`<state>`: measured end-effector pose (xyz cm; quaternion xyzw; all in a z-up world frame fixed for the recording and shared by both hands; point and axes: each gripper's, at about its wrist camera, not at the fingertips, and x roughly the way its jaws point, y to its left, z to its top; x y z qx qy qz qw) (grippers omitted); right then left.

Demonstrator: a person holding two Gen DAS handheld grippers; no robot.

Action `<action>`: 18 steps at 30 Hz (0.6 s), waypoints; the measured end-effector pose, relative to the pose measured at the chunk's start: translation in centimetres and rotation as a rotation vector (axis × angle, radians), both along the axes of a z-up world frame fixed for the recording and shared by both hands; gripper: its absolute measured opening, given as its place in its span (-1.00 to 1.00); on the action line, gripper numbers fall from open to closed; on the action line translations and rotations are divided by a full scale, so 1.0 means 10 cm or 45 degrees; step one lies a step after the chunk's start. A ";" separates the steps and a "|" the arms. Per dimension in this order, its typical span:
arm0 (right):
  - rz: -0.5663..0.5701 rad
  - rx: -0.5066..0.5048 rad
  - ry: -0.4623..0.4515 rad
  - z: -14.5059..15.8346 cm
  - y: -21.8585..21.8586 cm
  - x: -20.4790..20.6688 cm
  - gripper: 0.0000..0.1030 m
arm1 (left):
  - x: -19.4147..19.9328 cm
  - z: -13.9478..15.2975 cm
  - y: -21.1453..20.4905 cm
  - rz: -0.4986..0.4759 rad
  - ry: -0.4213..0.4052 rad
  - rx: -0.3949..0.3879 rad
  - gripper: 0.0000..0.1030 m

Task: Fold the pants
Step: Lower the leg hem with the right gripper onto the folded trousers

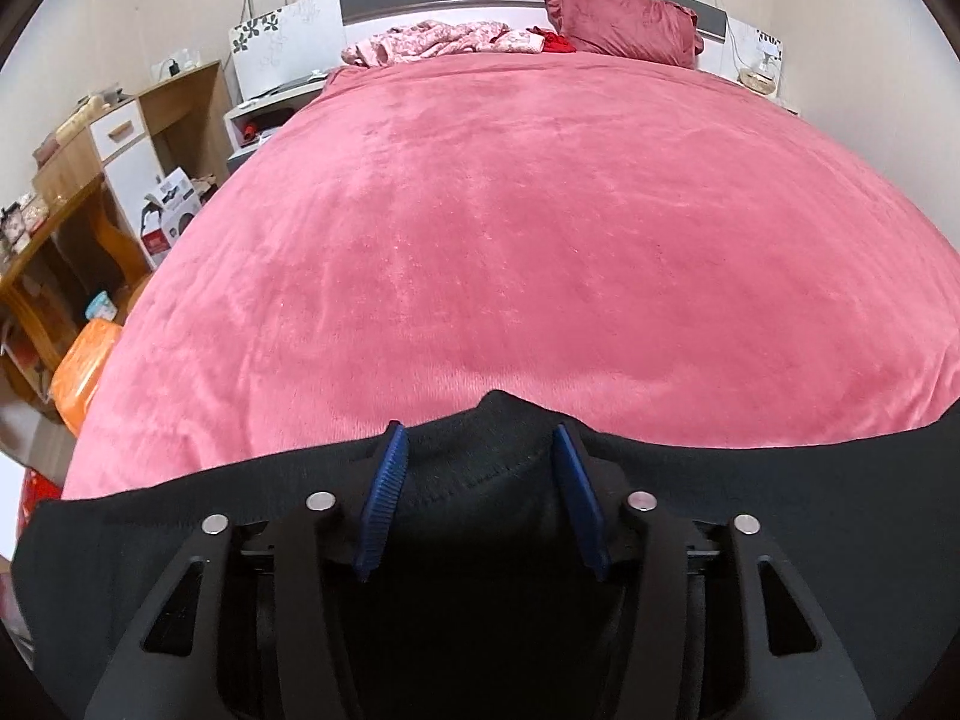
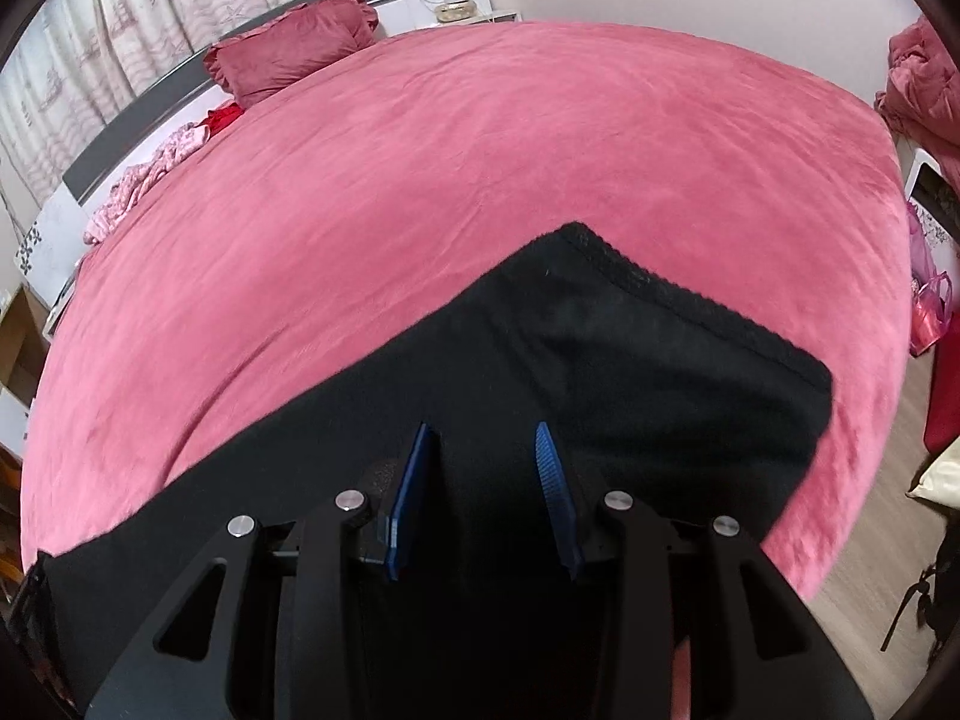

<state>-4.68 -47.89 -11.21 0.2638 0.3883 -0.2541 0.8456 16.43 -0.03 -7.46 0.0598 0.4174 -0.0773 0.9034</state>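
Observation:
Black pants (image 1: 720,468) lie along the near edge of a bed with a pink plush cover (image 1: 480,210). My left gripper (image 1: 479,429) has a raised hump of the black cloth between its blue pads (image 1: 384,480), which press on it from both sides. In the right wrist view the pants (image 2: 660,360) spread toward the right, ending in a lace-trimmed edge (image 2: 660,294). There, my right gripper (image 2: 483,427) pinches a ridge of the same fabric between its blue pads (image 2: 555,480). The cloth beneath both grippers is hidden.
A dark red pillow (image 1: 624,18) and crumpled pink bedding (image 1: 432,42) lie by the headboard. A wooden desk (image 1: 90,180) and an orange bag (image 1: 81,366) stand left of the bed. Wooden floor (image 2: 888,540) and a pink bag (image 2: 930,312) are at its right.

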 end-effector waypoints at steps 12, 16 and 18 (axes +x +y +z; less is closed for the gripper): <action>-0.021 0.009 -0.066 0.00 -0.05 -0.12 -0.25 | -0.06 -0.03 0.19 0.126 0.011 -0.054 0.83; -0.021 -0.006 -0.066 0.01 -0.02 -0.14 -0.20 | -0.13 -0.04 0.25 0.139 0.029 -0.082 0.87; -0.022 -0.008 -0.067 0.01 -0.03 -0.14 -0.20 | -0.16 -0.04 0.24 0.140 0.027 -0.064 0.88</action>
